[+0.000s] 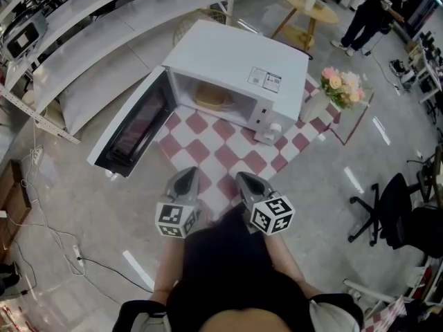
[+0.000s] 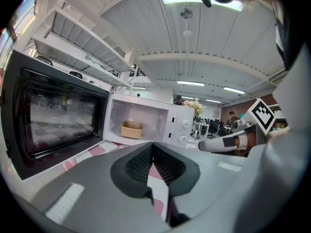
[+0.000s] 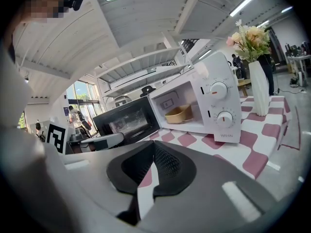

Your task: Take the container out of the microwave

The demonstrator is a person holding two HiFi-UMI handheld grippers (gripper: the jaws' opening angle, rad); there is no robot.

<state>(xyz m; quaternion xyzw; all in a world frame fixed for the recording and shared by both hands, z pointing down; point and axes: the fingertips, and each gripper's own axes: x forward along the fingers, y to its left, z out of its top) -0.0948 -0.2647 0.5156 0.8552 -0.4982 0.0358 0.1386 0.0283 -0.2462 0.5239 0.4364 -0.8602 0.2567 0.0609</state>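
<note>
left gripper [image 1: 185, 178], right gripper [image 1: 249, 182]: both shut, empty. open one, enter the white box microwave [image 1: 235, 61] level. pinch near rim of the shallow tan container [image 1: 211, 97].

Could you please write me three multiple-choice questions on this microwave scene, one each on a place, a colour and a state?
1. Where is the container?
A on the floor
B inside the microwave
C on top of it

2. What colours is the checked cloth?
A red and white
B blue and white
C green and yellow

3. How is the microwave door?
A shut
B swung open
C taken off

Answers: 1 B, it sits in the open cavity; 2 A, pinkish-red and white squares show; 3 B, it stands out to the side on its hinges.
</note>
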